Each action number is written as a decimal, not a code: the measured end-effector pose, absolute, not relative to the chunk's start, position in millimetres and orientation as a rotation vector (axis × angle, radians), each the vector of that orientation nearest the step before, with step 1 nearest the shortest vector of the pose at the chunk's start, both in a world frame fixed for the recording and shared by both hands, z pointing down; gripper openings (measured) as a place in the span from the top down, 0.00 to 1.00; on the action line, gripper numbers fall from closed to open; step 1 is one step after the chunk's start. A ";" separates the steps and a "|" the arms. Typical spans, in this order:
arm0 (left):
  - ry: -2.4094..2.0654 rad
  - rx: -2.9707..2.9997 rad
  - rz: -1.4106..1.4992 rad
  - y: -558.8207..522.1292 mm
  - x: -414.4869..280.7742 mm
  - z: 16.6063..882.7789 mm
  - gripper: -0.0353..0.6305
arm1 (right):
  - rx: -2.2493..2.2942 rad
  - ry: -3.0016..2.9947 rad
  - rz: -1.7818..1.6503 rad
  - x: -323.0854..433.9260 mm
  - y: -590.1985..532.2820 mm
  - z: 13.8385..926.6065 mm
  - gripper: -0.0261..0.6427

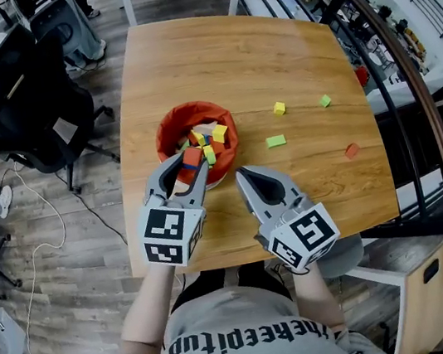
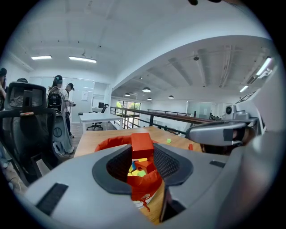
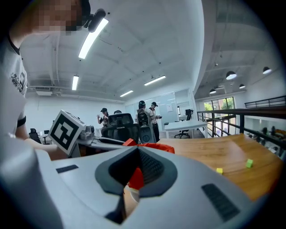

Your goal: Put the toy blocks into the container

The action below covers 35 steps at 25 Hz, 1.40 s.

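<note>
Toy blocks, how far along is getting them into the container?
Mostly done. Several blocks lie in the orange container. In hand: the left gripper is shut on a red cube above the container's near side; the right gripper is shut and empty. Left on the table: a yellow block, a small green block, a flat green block and a red piece.

Shirt [image 1: 249, 340] lettering reads "thekeepitup"

Container [image 1: 165, 131] sits on the table [image 1: 226, 53], loose blocks [image 1: 276, 141] to its right.
</note>
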<state>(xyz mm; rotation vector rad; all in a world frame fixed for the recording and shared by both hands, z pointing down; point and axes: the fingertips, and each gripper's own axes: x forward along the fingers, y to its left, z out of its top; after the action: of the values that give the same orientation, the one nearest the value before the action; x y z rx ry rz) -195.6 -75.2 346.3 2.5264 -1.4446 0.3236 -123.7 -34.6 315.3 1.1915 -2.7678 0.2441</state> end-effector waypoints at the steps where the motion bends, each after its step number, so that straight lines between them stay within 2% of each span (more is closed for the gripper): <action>1: -1.448 2.526 0.327 -76.1 -196.5 346.7 0.71 | 1.196 -2.765 0.245 -123.6 -34.1 315.7 0.94; 22: -1.481 2.530 0.305 -81.4 -197.7 344.4 0.71 | 1.224 -2.748 0.251 -118.0 -34.3 318.1 0.94; 27: -1.459 2.590 0.298 -78.3 -186.1 335.2 0.87 | 1.241 -2.743 0.246 -112.2 -34.3 316.0 0.94; 35: -1.304 2.713 0.295 -68.0 -145.7 326.1 0.93 | 1.328 -2.715 0.246 -87.7 -30.6 314.2 0.94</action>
<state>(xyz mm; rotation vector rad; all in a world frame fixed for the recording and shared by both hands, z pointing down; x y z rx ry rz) -145.7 -68.0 326.1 2.7133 -1.3042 0.2946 -87.7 -30.6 314.2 1.3278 -2.7147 0.2462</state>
